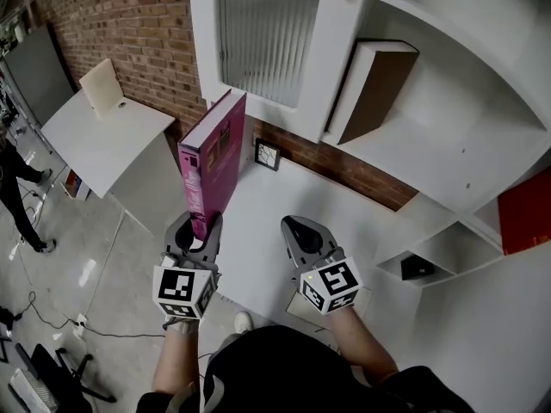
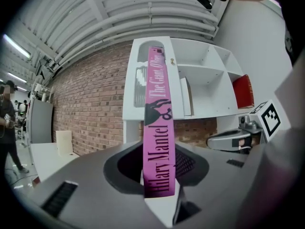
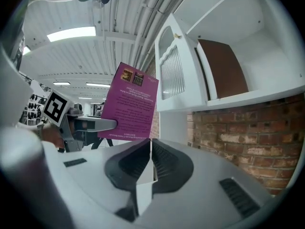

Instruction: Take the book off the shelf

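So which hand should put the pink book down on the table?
Left, most likely. The left gripper is shut on the pink book and holds it upright by the white table. The right gripper is shut with nothing in it, off to the side.

At lower centre, the left gripper (image 1: 195,228) clamps the bottom edge of a tall magenta hardback book (image 1: 213,160), which stands upright over a white tabletop (image 1: 258,231). Just to its right, the right gripper (image 1: 300,233) points the same way, jaws drawn together and empty. Across the upper right spreads a white wooden shelf unit (image 1: 465,136). In its open compartment a brown-covered book (image 1: 379,89) leans against the side wall. A red brick wall (image 1: 138,24) fills the upper left, with a white desk (image 1: 103,136) below it.
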### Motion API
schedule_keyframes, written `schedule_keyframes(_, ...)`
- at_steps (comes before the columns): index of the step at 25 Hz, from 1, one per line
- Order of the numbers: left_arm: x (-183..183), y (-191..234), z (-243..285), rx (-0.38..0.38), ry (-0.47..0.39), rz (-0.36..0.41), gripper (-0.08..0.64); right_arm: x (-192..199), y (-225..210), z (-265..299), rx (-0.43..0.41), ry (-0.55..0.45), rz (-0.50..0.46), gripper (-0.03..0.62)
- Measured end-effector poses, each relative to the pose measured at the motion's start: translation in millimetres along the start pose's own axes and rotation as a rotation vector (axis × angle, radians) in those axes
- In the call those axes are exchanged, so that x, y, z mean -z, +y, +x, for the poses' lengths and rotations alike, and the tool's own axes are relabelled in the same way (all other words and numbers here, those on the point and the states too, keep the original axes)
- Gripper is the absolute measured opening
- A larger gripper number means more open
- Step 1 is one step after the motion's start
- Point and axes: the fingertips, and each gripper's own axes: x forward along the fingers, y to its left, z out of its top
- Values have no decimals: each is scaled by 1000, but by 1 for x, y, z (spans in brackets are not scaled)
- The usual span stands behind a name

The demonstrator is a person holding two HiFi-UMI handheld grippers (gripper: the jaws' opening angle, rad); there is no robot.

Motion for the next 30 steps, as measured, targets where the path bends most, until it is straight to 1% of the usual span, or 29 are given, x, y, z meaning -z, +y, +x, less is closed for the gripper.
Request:
schedule_keyframes(13, 43, 35, -37, -85, 55, -27, 140, 20, 44, 19, -67, 52, -86, 23)
schedule_keyframes(21, 62, 49, -56, -122, 80, -28, 140, 37, 64, 23, -115, 70, -100, 23)
schedule_keyframes(30, 76, 54, -72, -138, 96, -44, 140, 38, 79, 24, -142, 70, -119, 23)
